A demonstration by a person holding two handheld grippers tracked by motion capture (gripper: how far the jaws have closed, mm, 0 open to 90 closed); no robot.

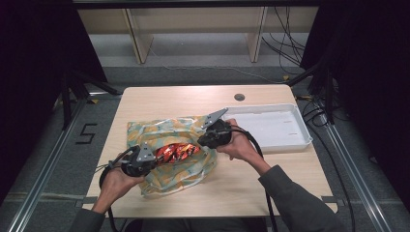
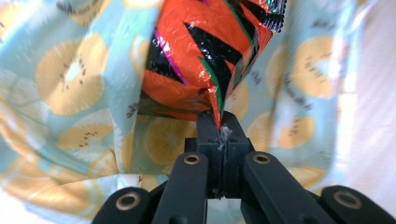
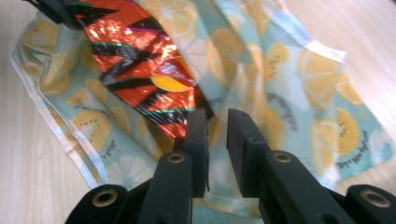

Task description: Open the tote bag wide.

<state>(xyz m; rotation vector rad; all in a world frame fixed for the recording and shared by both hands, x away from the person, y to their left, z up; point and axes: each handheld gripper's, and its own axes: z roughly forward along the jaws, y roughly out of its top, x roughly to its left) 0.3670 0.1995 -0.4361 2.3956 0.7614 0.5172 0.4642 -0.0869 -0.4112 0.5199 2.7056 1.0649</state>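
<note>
At mid-table [image 1: 270,179], on the fruit-print bag [image 1: 159,128] and partly flanked by a raised fold of its cloth: orange foil packet [image 1: 178,152], long axis running straight from left gripper [image 1: 153,156] to right gripper [image 1: 201,140]. Left jaws together, clamped on the packet's nearest corner seam; right jaws a little apart just at the opposite end, pressing on nothing, with the packet's edge beside one jaw rather than between the two. Probably only a short reach along that same axis needed, to straddle the far seam with the right jaws before closing.
</note>
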